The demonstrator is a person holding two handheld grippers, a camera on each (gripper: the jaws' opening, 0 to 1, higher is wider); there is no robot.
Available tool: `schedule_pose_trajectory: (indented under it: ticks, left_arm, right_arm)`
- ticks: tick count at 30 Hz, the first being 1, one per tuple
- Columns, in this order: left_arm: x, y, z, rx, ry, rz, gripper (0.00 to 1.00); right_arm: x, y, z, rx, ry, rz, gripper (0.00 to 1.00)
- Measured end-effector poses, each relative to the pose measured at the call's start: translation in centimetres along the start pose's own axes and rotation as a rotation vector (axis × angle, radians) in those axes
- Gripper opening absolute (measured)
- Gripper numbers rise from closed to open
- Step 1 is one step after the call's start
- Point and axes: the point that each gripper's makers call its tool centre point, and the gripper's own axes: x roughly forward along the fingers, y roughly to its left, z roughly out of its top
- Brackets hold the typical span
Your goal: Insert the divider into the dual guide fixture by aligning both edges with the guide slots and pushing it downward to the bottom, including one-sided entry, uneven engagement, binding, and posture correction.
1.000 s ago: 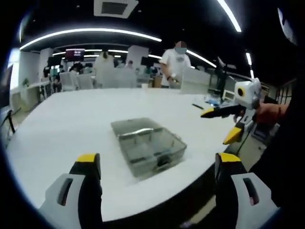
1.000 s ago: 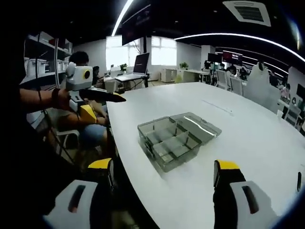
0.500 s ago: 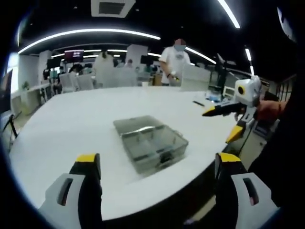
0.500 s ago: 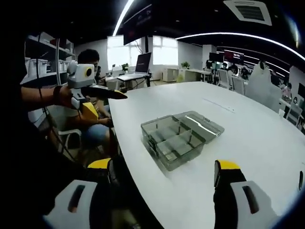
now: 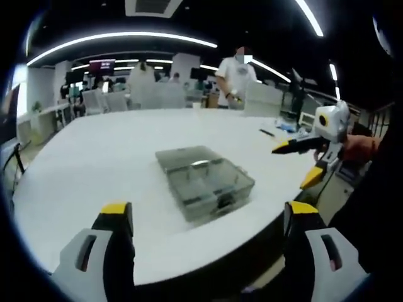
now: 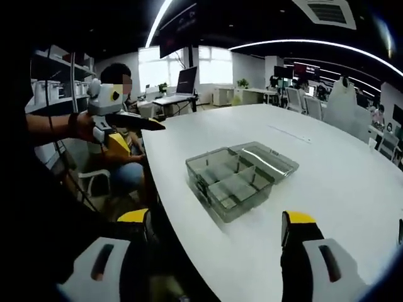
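A clear grey plastic box (image 5: pixel 204 182) with inner dividers and its lid folded open lies on the white table (image 5: pixel 94 157); in the right gripper view the box (image 6: pixel 236 179) sits in the middle. My left gripper (image 5: pixel 208 217) is open, short of the box, with nothing between its yellow-tipped fingers (image 5: pixel 116 211). My right gripper (image 6: pixel 214 220) is open too, near the table edge. The right gripper (image 5: pixel 302 160) enters the left gripper view from the right, held by a hand. The left gripper (image 6: pixel 129 129) comes into the right gripper view from the left.
The table's near edge (image 6: pixel 164 207) runs below the box. A person in white (image 5: pixel 234 78) stands beyond the table. Another person (image 6: pixel 116 126) sits by the table edge. A dark pen-like item (image 5: pixel 266 133) lies on the far right of the table. Chairs and desks stand behind.
Both views have shifted slightly, and the box sits a little more to the right in the left gripper view. Both grippers stay open and empty.
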Motion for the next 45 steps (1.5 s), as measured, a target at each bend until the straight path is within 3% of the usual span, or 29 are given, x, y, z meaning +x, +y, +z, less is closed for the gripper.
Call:
schedule_pose_trajectory:
  ticks: [5, 11, 22, 35, 45]
  left_arm:
    - [-0.2, 0.2, -0.5, 0.002, 0.018, 0.003, 0.99]
    - [-0.3, 0.0, -0.2, -0.001, 0.016, 0.02, 0.99]
    - [-0.1, -0.1, 0.1, 0.0, 0.011, 0.013, 0.99]
    - [-0.2, -0.2, -0.7, -0.007, 0.026, -0.007, 0.99]
    - [-0.2, -0.4, 0.4, -0.003, 0.009, -0.014, 0.99]
  right_arm:
    - [0.0, 0.2, 0.4, 0.0, -0.017, 0.008, 0.83]
    - [0.3, 0.2, -0.1, -0.006, 0.009, 0.014, 0.83]
    - [0.3, 0.0, 0.4, -0.017, 0.001, 0.011, 0.81]
    - [-0.2, -0.1, 0.0, 0.0, 0.005, 0.002, 0.81]
    - [0.0, -0.3, 0.9, 0.0, -0.011, -0.004, 0.81]
